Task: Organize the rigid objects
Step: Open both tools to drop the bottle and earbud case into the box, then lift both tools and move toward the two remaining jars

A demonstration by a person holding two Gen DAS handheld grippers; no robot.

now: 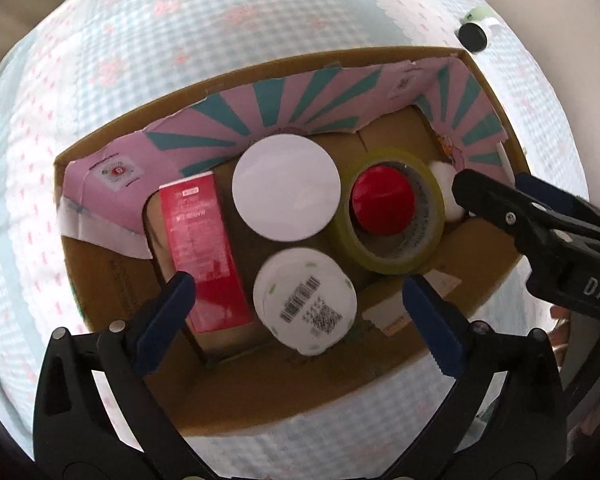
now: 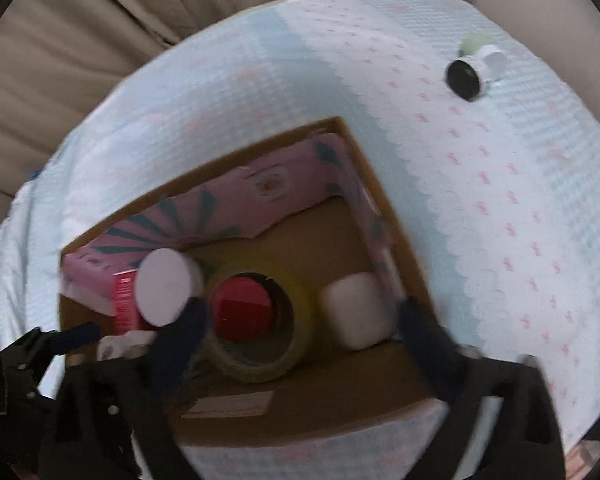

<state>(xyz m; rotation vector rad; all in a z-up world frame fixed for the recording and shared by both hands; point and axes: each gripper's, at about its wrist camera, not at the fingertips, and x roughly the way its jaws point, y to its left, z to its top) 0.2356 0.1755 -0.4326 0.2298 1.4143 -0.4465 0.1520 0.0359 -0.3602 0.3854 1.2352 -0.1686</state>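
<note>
An open cardboard box (image 1: 284, 400) (image 2: 300, 420) holds a red carton (image 1: 204, 248), a white round lid (image 1: 286, 188), a white jar with a barcode (image 1: 306, 300), a tape roll (image 1: 396, 216) around a red cap (image 1: 382, 200), and a small white block (image 2: 360, 312). My left gripper (image 1: 296, 296) is open and empty above the box. My right gripper (image 2: 300, 324) is open, its fingers on either side of the tape roll and the white block. It shows at the right in the left wrist view (image 1: 488, 192).
The box sits on a pale checked cloth with pink marks (image 2: 500, 200). A small white bottle with a black cap (image 2: 472, 70) lies on the cloth beyond the box. Beige curtains (image 2: 80, 40) hang behind.
</note>
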